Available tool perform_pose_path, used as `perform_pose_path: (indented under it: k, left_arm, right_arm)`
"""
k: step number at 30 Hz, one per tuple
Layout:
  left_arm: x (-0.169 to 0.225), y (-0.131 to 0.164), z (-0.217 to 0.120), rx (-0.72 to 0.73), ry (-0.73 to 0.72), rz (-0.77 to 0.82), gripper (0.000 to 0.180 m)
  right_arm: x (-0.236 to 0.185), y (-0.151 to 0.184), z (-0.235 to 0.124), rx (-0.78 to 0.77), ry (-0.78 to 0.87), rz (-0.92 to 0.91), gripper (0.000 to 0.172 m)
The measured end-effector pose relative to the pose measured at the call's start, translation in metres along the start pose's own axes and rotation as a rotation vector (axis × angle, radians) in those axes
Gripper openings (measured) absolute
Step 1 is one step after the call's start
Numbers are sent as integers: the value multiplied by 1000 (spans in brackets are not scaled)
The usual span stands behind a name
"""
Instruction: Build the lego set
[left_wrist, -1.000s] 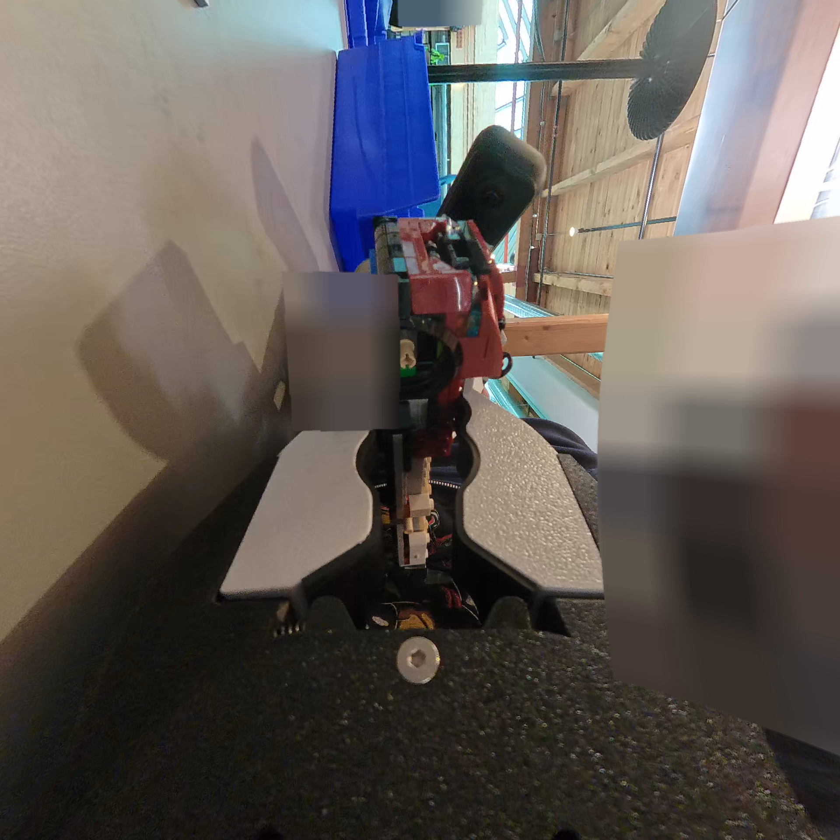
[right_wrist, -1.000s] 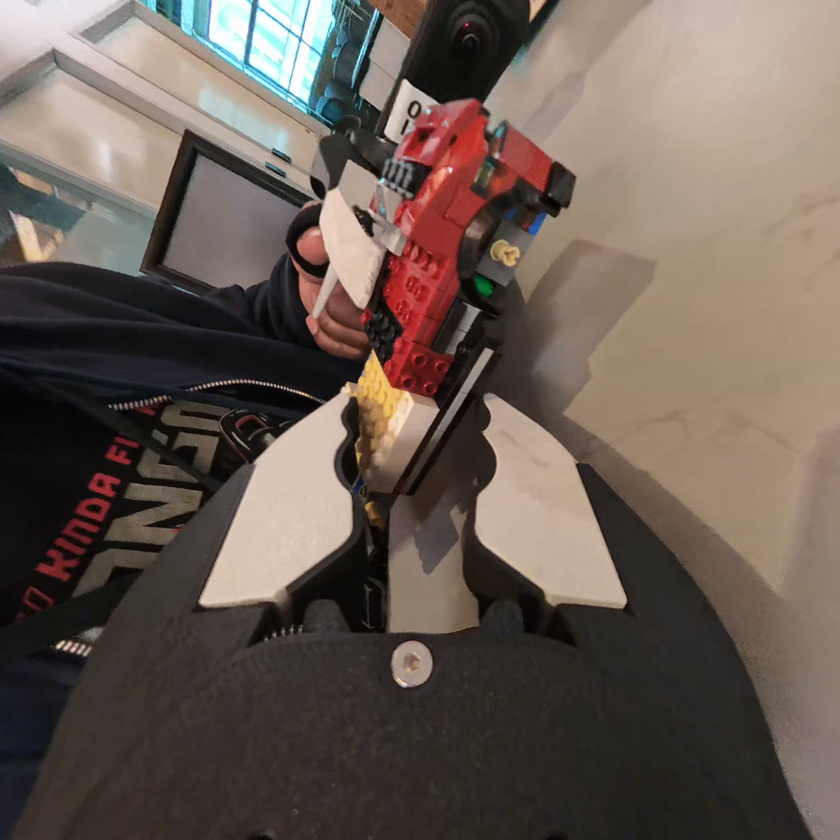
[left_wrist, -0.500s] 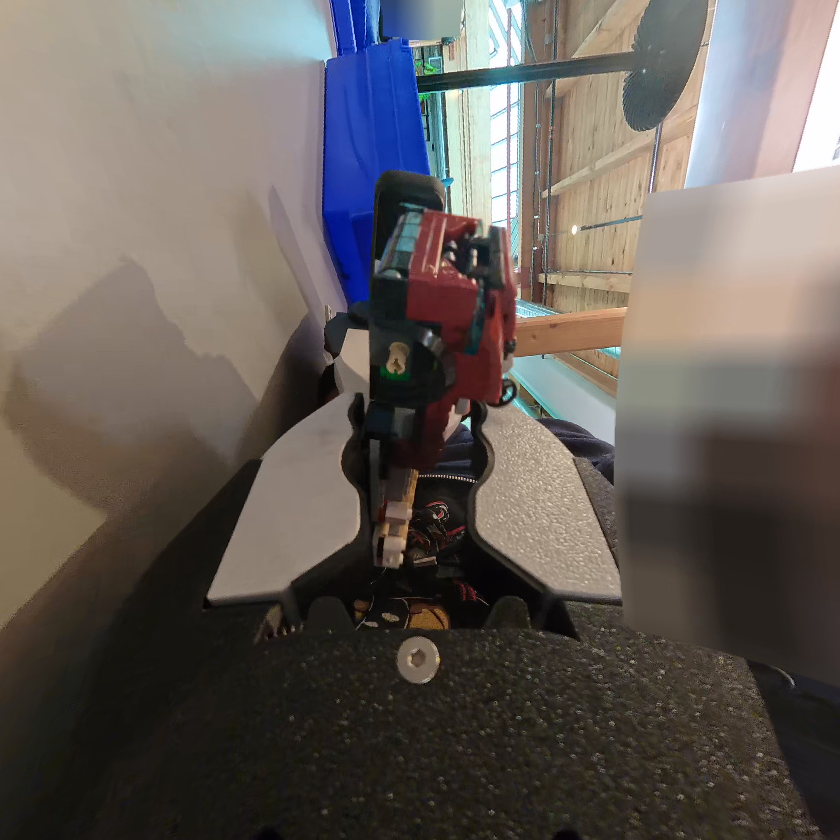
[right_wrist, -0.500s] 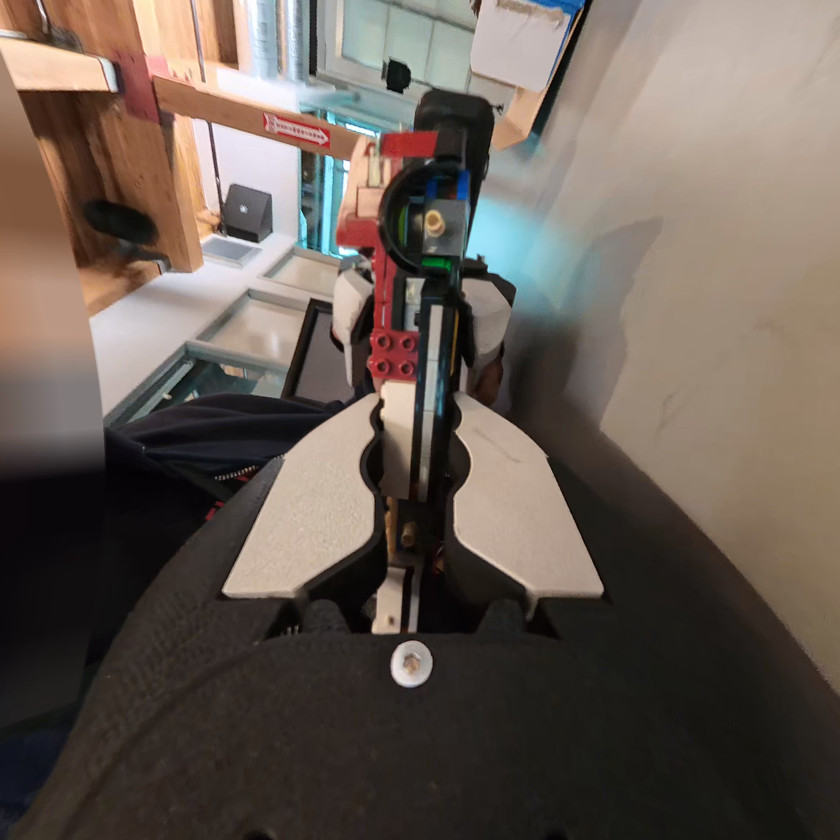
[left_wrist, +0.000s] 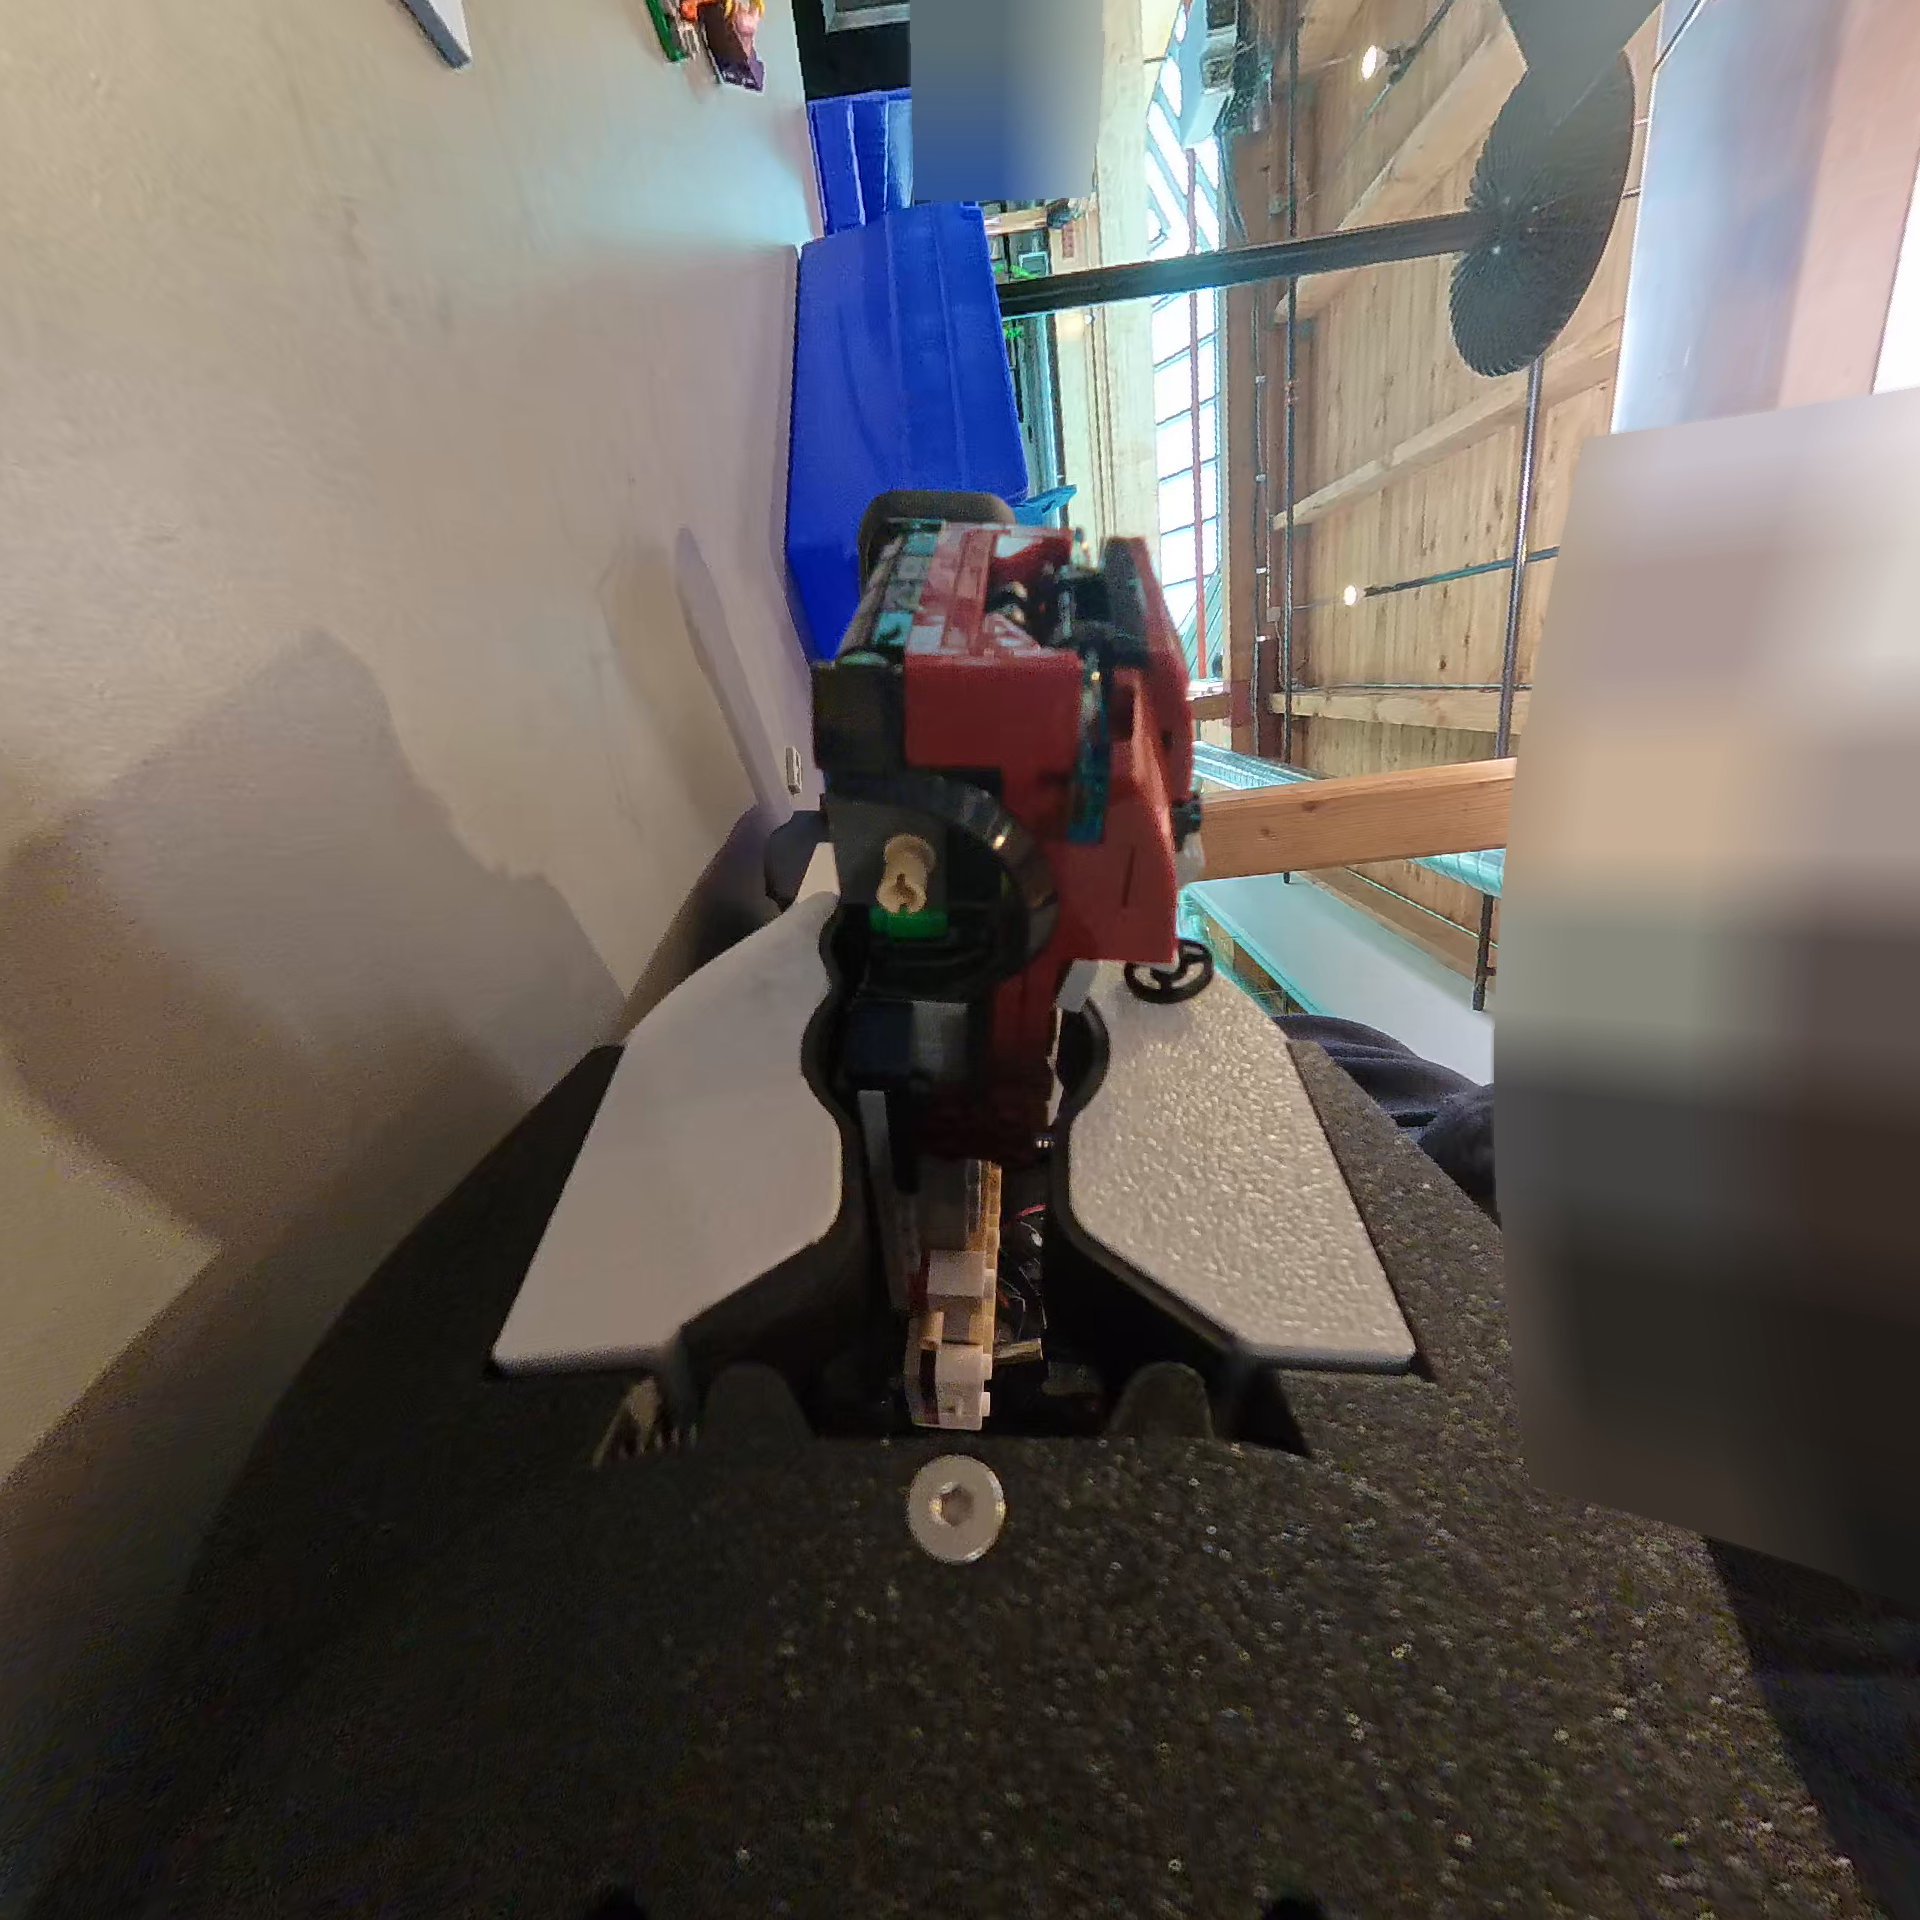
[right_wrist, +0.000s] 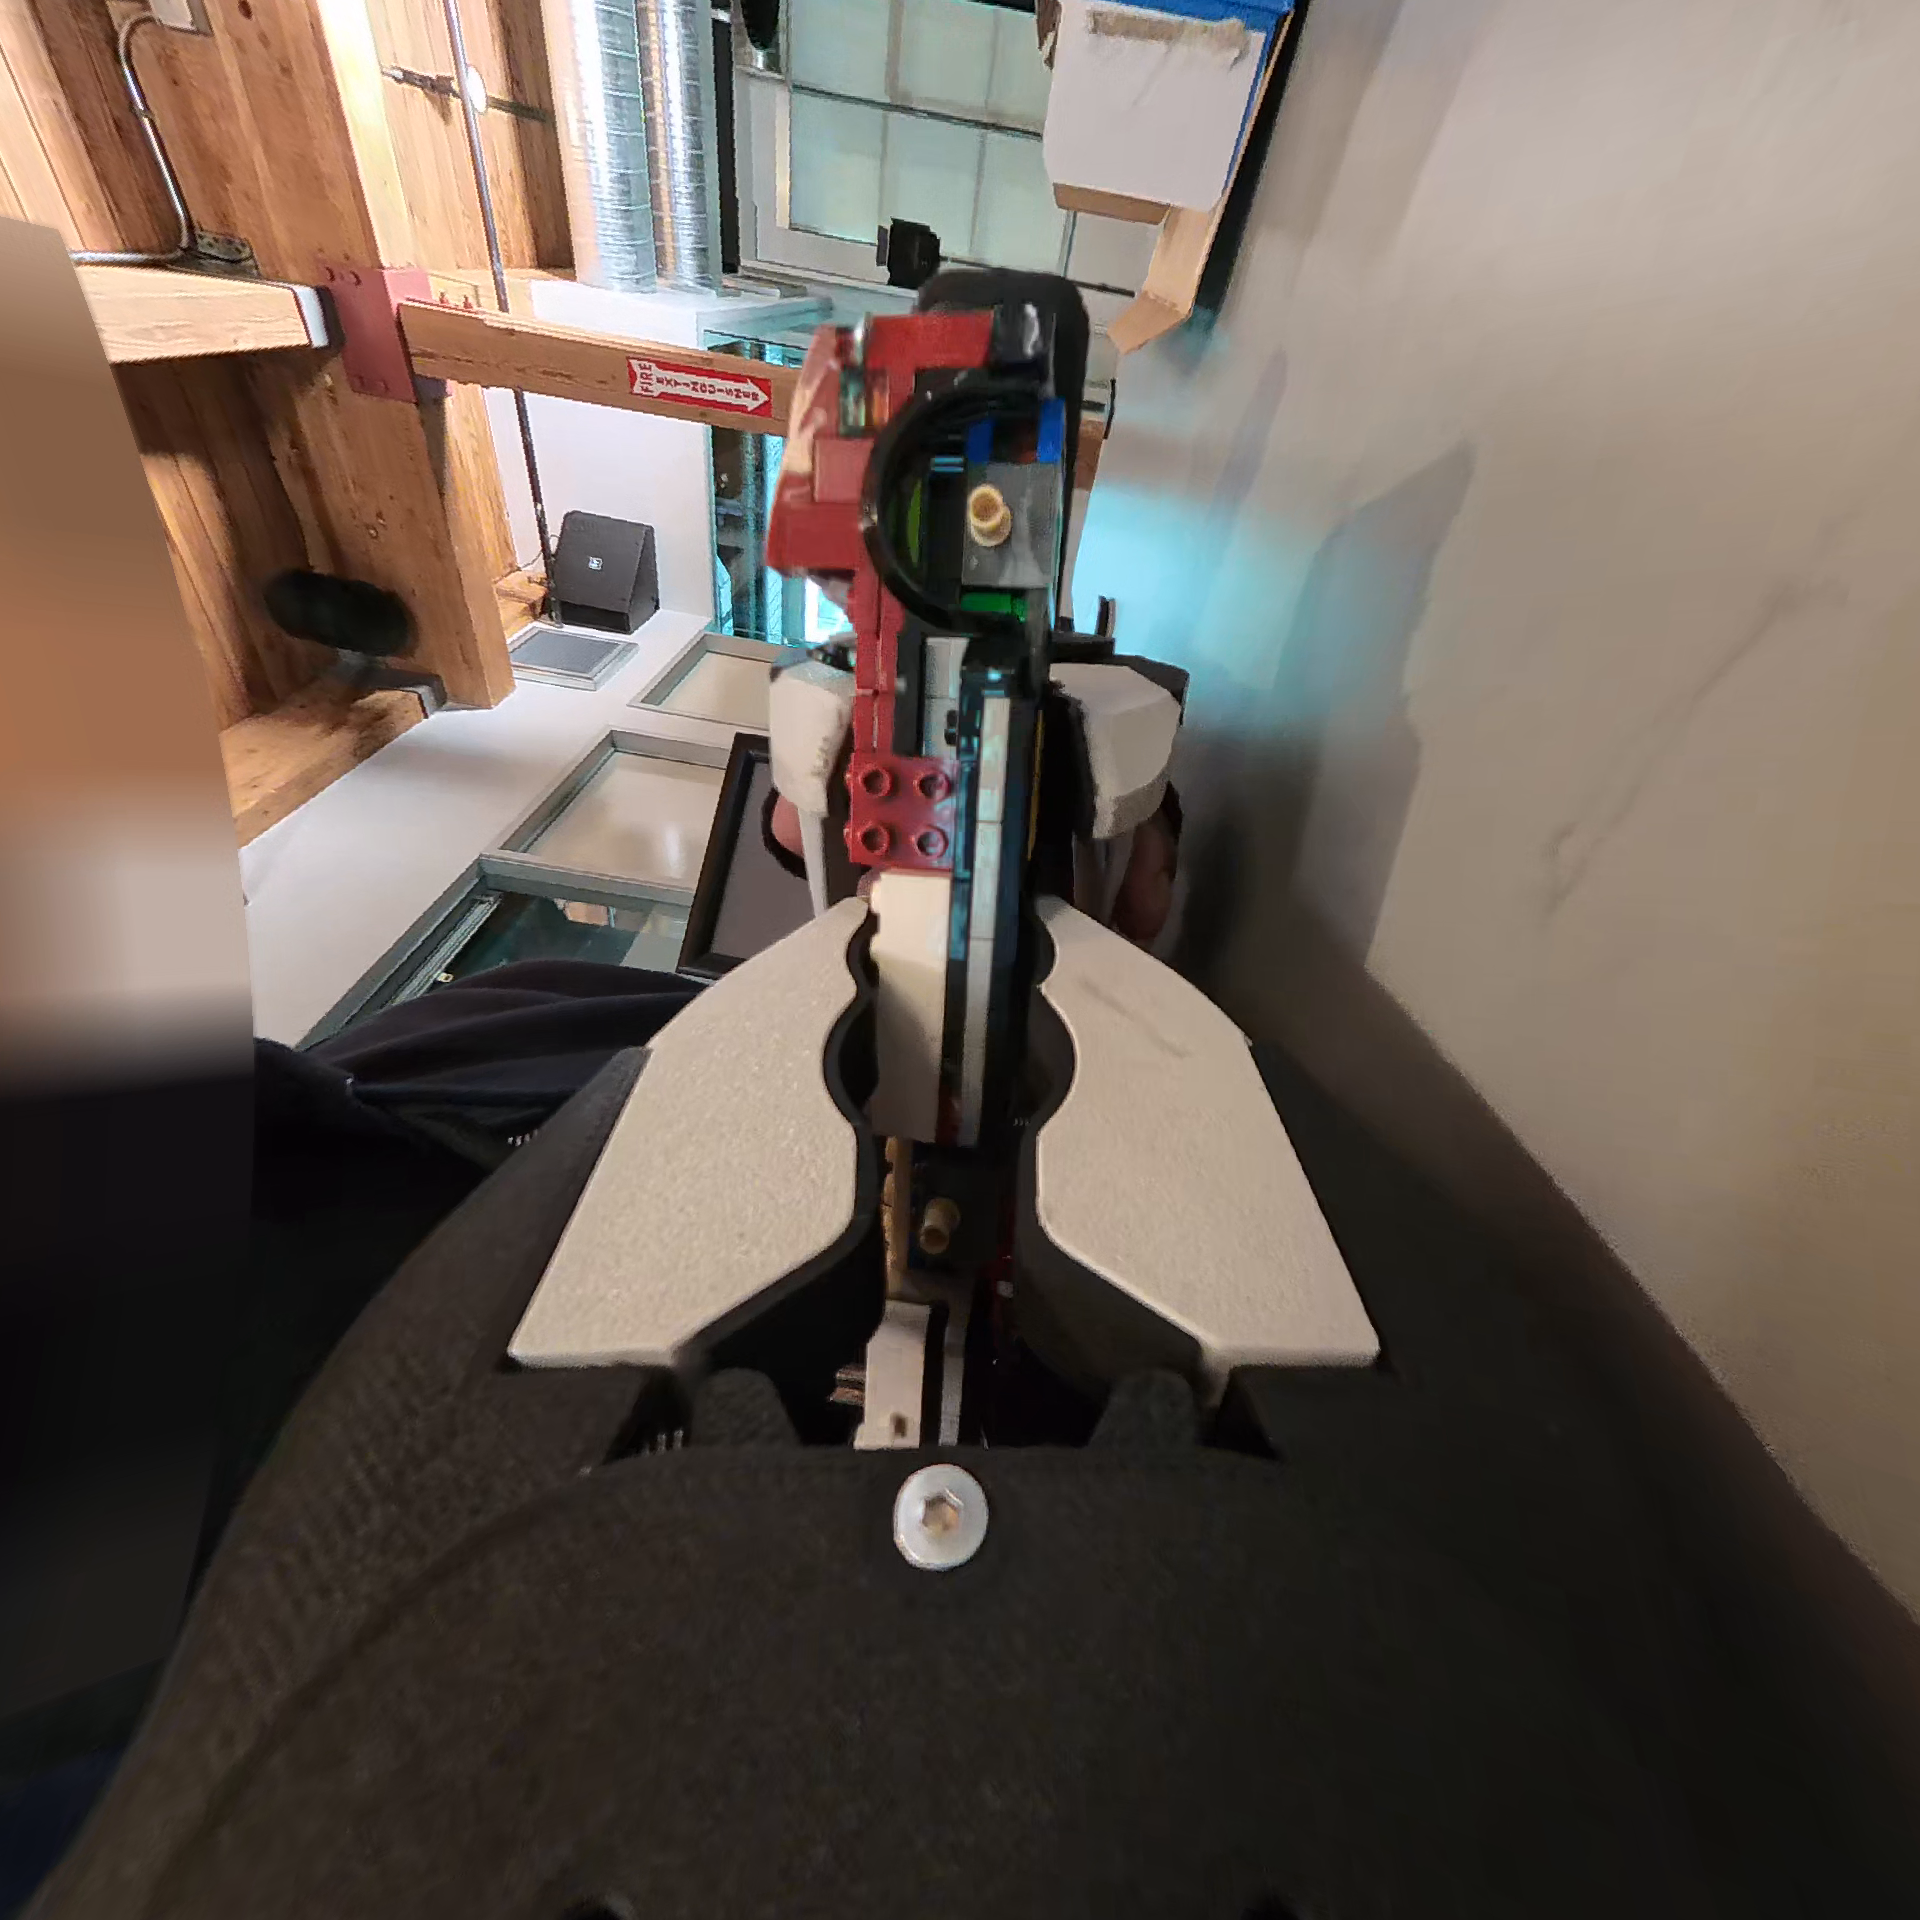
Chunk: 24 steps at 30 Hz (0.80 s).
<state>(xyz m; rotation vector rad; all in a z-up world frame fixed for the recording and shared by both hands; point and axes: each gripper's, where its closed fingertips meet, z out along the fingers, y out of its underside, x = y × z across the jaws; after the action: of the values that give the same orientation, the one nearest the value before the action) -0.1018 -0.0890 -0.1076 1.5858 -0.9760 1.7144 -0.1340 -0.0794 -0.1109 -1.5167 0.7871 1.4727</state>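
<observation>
Since a second before, my right gripper (right_wrist: 951, 925) had swung square onto the red brick-built model (right_wrist: 914, 499), which had stood tilted across its fingers, and its fingers had come in against the model's white-and-black end; my left gripper (left_wrist: 956, 987) had kept hold of the model throughout, with the view shifting only a little. The pale table surface (left_wrist: 364, 468) filled one side of each view, and a blue bin (left_wrist: 894, 374) stood on it beyond the model. In the left view the model's red body (left_wrist: 997, 717) rose upright from between the grey fingers (left_wrist: 707, 1143), both closed against its dark lower section, a tan pin (left_wrist: 902, 868) and a green piece (left_wrist: 906, 920) showing on the black wheel arch. In the right view the model stood edge-on, both fingers (right_wrist: 1153, 1122) clamped on its white slab (right_wrist: 909, 997), and the other gripper's white fingertips (right_wrist: 1127, 743) flanked it farther off. A small black wheel part (left_wrist: 1169, 971) hung beside the model's red side.
</observation>
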Motion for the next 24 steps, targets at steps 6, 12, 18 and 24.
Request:
perform_pose_path:
  k: [6,12,18,24]
  left_arm:
    - [-2,5,-3,-59,-48,-34,35]
    - [-4,0,-16,-142,-121,-63,35]
    - [4,6,-20,-367,-204,1,35]
    - [1,23,-15,-568,-233,6,35]
  right_arm:
    - [5,2,-3,-41,95,-111,29]
    - [-1,-19,-27,-85,291,-562,41]
    - [-17,-44,-25,-184,458,-899,59]
    - [-18,-54,2,-159,369,-597,81]
